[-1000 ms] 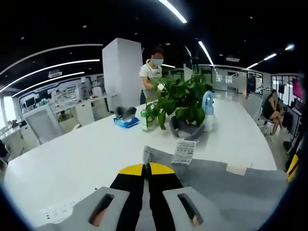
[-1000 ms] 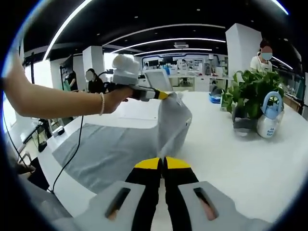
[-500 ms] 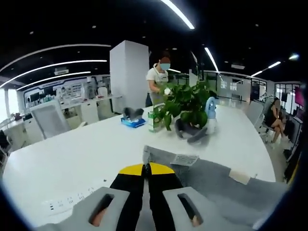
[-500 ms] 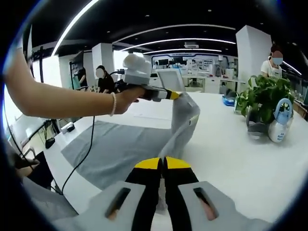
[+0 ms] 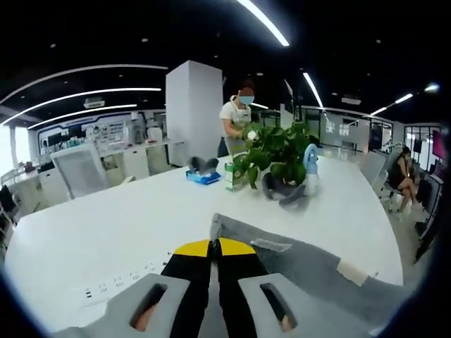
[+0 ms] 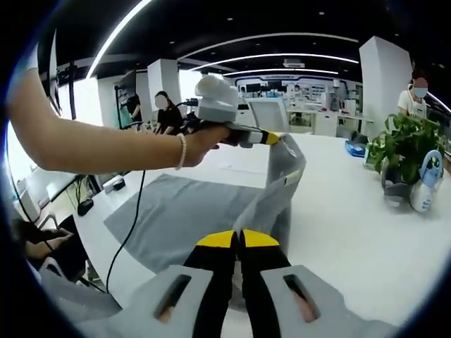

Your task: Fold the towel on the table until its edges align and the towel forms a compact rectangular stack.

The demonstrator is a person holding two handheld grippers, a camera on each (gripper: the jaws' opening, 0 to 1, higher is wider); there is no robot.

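Two corners of the grey towel [image 6: 190, 218] are pinched and lifted, one by each gripper, while the rest of the cloth lies flat on the white table [image 6: 366, 239]. In the right gripper view the left gripper [image 6: 276, 139] is held up by a hand [image 6: 204, 141], its yellow-tipped jaws closed on a raised corner, and the cloth hangs from it in a drooping fold down to the right gripper [image 6: 237, 238], whose jaws are pressed together on the towel's near part. The flat part spreads away to the left of that view, its long axis running roughly along the table's near edge, which it reaches (a black cable hangs just past it).

In the left gripper view the left gripper [image 5: 214, 246] has its jaws shut on the cloth, and the towel [image 5: 310, 264] stretches off to the right, with a white label [image 5: 270, 244] lying on it. Open white tabletop lies ahead and to the left. Well beyond stand a potted plant [image 5: 275, 151], a spray bottle [image 5: 309, 169] beside it and a blue object [image 5: 203, 176].

Against the picture a second ago, the left gripper sits further right and higher in the right gripper view, and more of the flat cloth shows beneath it.
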